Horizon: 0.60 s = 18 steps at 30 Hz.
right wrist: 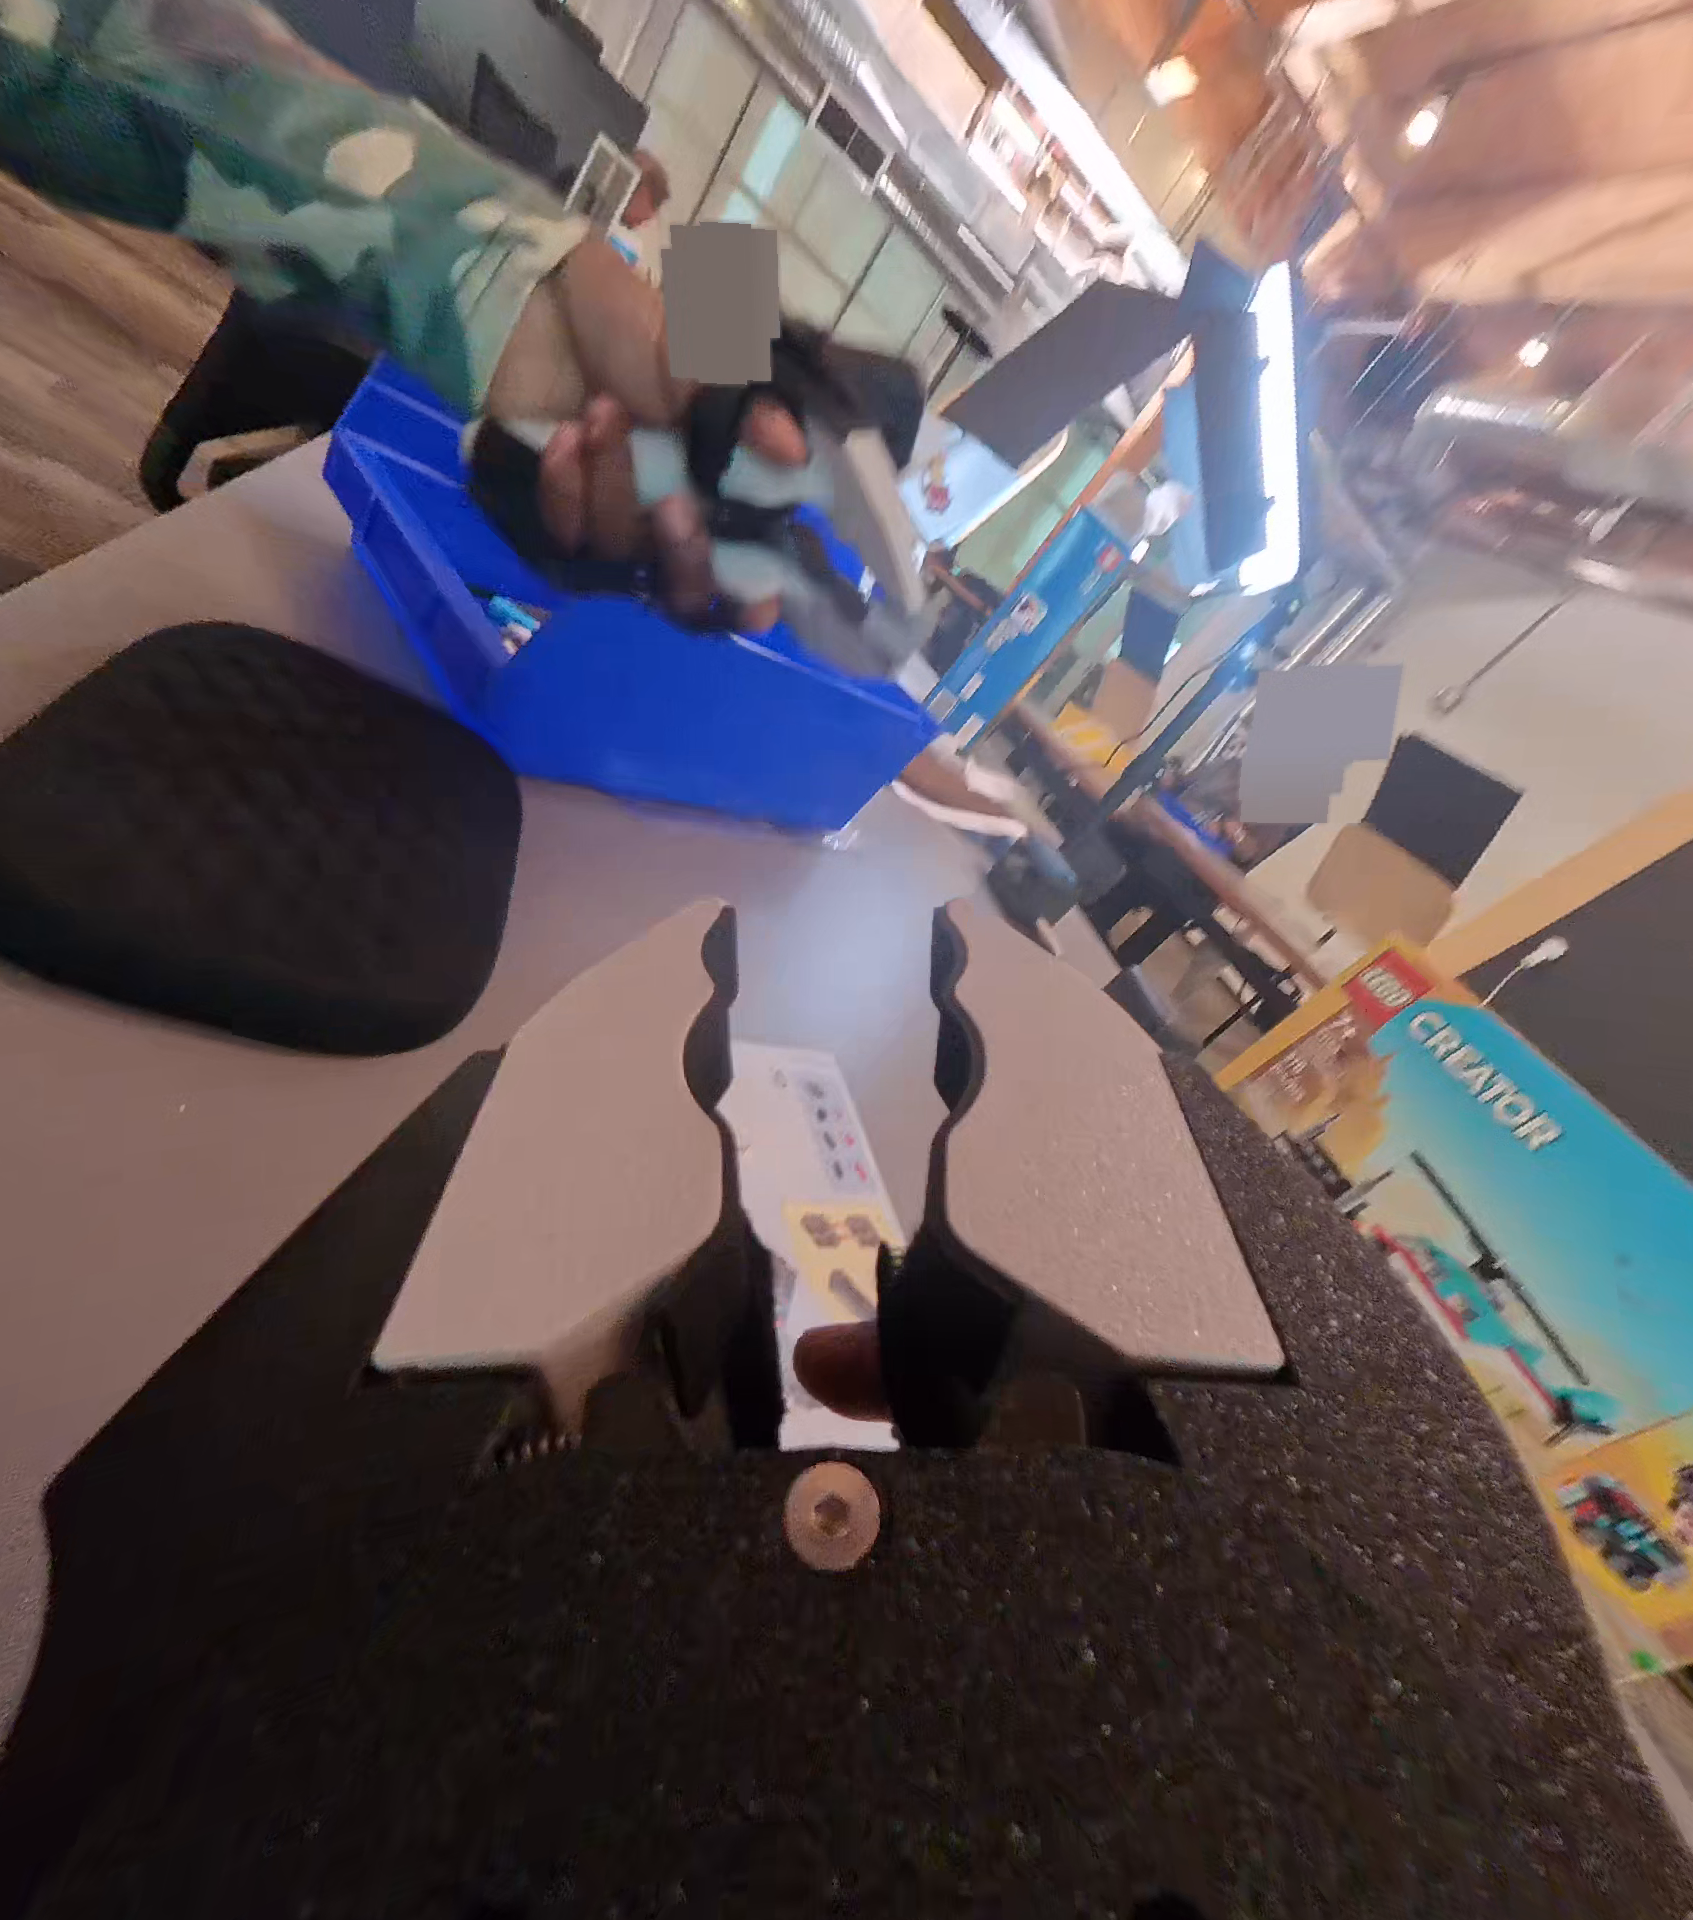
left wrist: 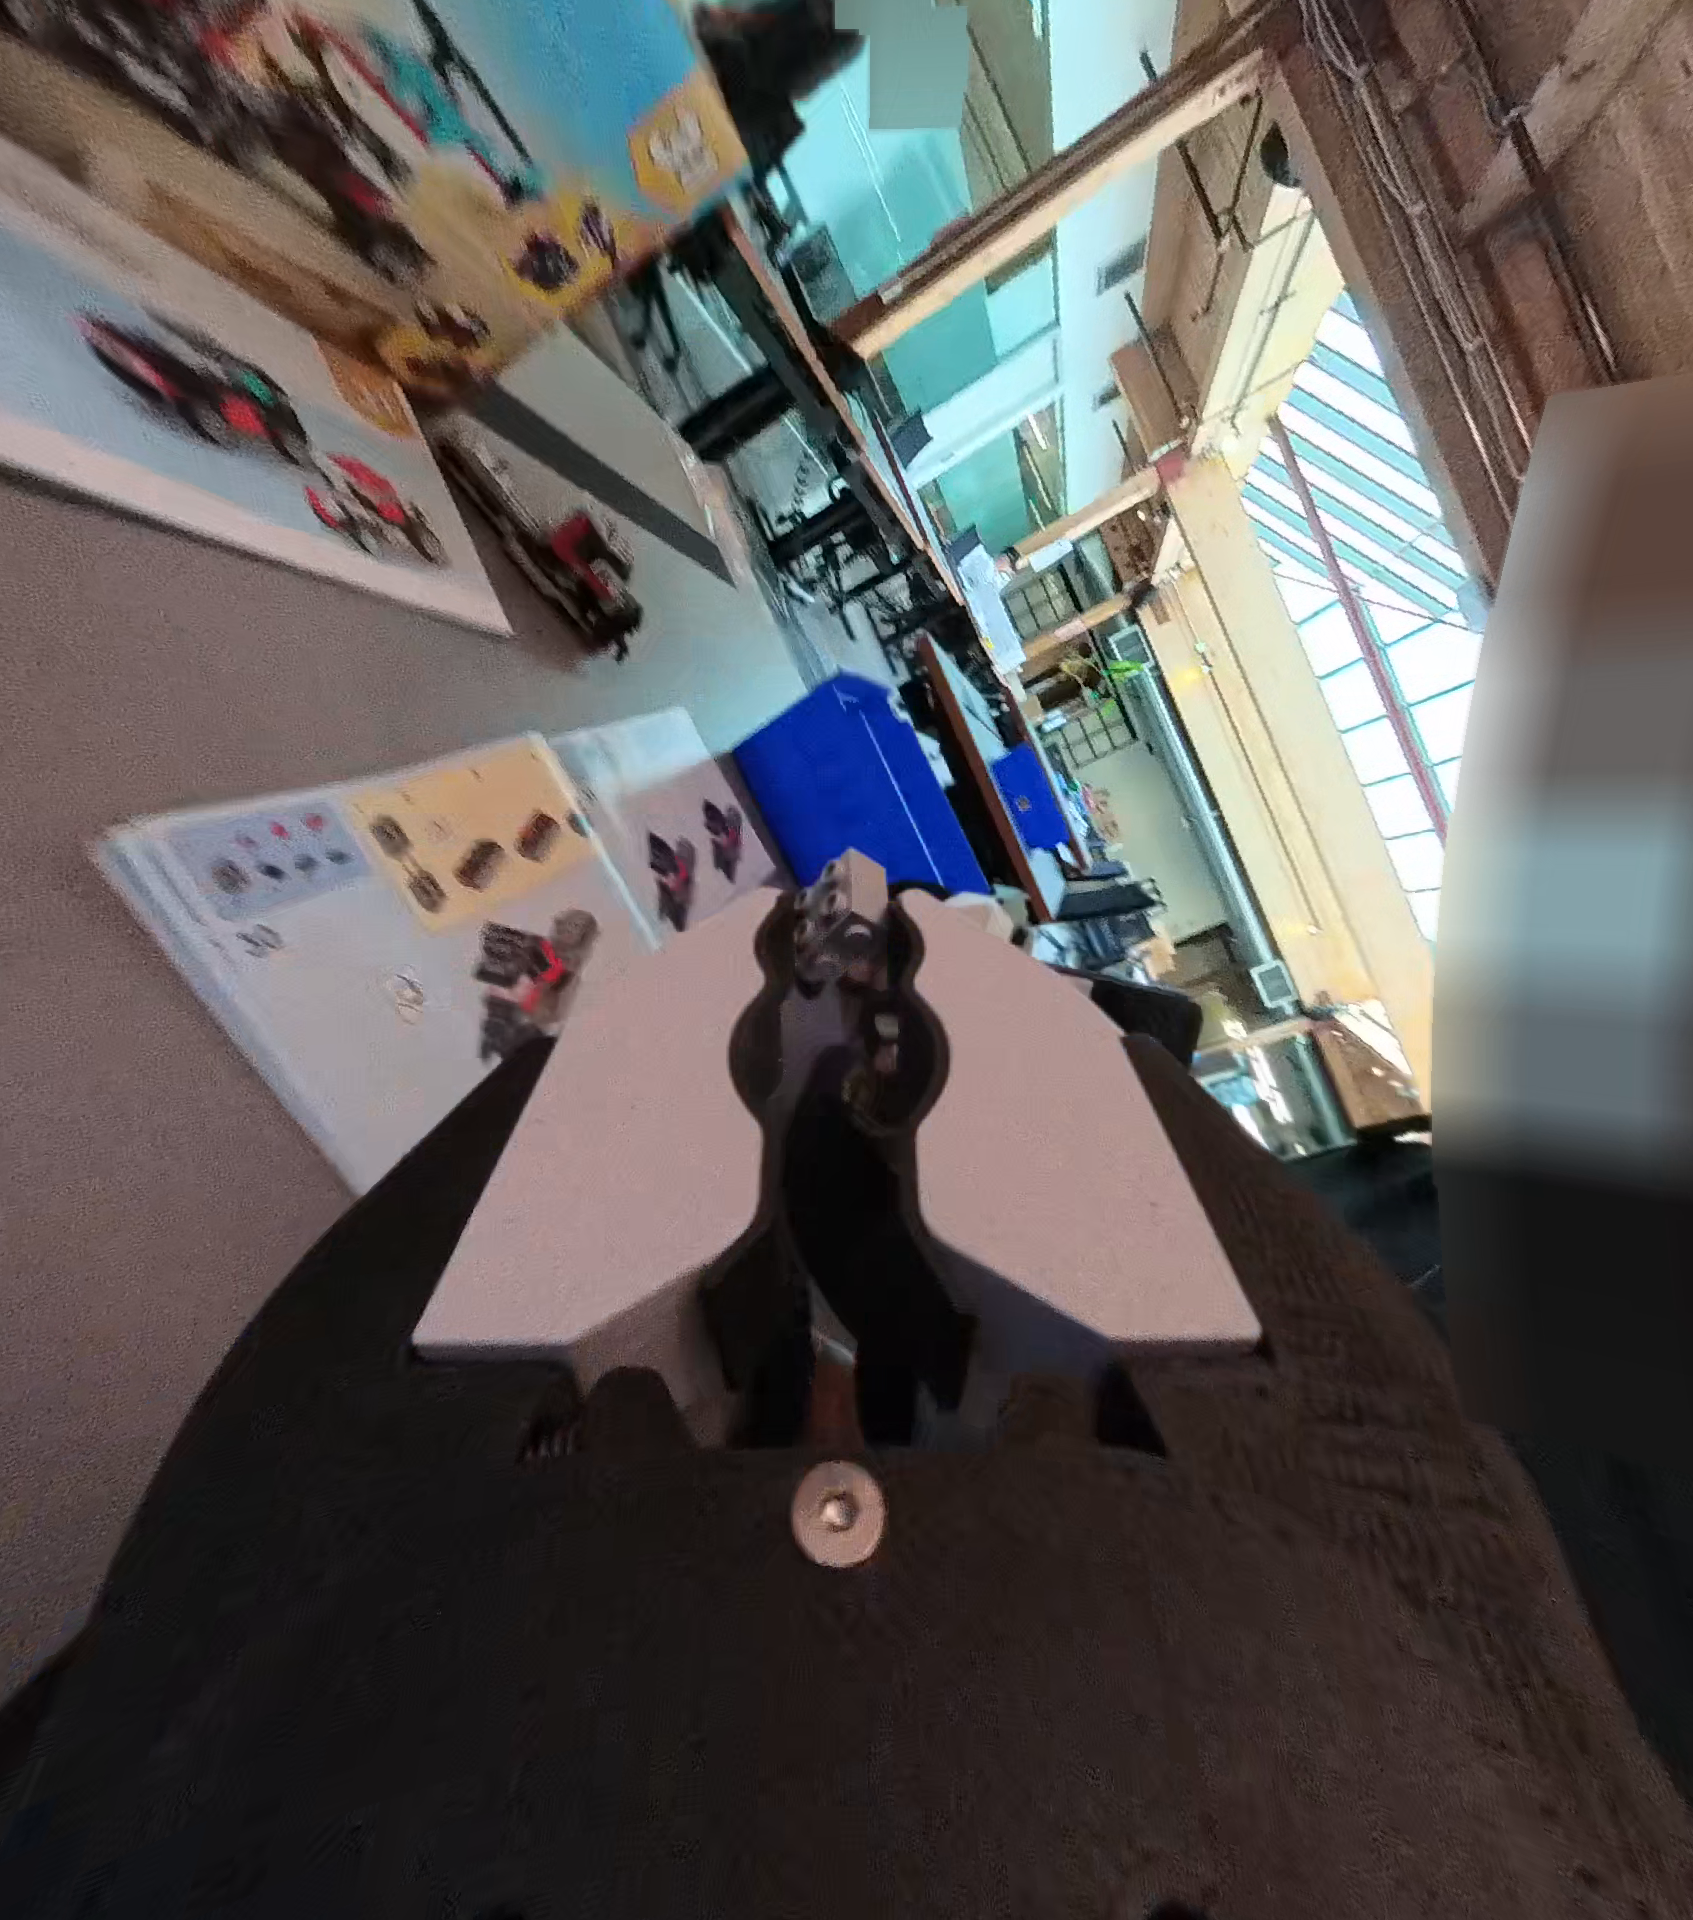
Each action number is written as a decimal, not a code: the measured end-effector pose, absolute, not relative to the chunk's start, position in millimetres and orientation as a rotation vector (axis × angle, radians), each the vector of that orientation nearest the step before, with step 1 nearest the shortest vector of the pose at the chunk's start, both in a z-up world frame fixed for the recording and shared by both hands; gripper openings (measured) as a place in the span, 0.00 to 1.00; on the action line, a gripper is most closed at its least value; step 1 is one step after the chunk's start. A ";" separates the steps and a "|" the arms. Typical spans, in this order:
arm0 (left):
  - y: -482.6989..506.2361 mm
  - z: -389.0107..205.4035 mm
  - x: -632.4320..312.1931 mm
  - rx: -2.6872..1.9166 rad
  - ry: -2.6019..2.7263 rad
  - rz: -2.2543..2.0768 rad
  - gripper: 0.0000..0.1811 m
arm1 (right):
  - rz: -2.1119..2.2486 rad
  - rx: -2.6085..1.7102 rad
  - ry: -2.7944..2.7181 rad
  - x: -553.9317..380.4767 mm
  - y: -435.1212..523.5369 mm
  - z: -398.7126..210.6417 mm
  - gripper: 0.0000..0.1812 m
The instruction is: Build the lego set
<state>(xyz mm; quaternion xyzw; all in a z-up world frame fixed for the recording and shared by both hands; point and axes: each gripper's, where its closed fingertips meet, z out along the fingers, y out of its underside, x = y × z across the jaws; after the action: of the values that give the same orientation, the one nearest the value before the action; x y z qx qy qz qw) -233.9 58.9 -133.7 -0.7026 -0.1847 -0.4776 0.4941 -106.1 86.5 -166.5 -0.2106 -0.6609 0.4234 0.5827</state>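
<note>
Left gripper (left wrist: 847, 914) clamped on small grey studded lego piece (left wrist: 837, 912); right gripper (right wrist: 831, 930) parted, empty, above matte grey surface (right wrist: 94, 1195) beside quilted black pad (right wrist: 229, 831).

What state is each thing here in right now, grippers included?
Left gripper: shut on a small grey brick, held above the table.
Right gripper: open, holding nothing.
Instruction booklet: open, lying flat.
Blue bin: open-topped, on the table.
Box: standing on edge.

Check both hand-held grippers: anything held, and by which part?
Left hand-held gripper pinches a small grey lego piece at its lower end. Right hand-held gripper open, empty.
</note>
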 end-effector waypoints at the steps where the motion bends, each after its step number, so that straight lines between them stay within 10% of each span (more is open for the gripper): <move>1: 62.5 -142.0 -210.1 -1.719 -0.450 -1.234 0.09 | 0.988 -0.469 -1.525 -104.0 84.2 -161.6 0.20; 18: 87.2 -167.3 -82.2 -1.855 -0.317 -1.552 0.09 | 0.752 -0.337 -1.555 -101.8 73.7 -161.4 0.11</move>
<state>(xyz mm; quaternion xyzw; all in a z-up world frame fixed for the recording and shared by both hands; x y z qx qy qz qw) -82.2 87.2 -167.3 -0.7140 -0.1221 -0.5975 0.3440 -101.8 73.7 -161.4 -0.1475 -0.6810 0.3293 0.6372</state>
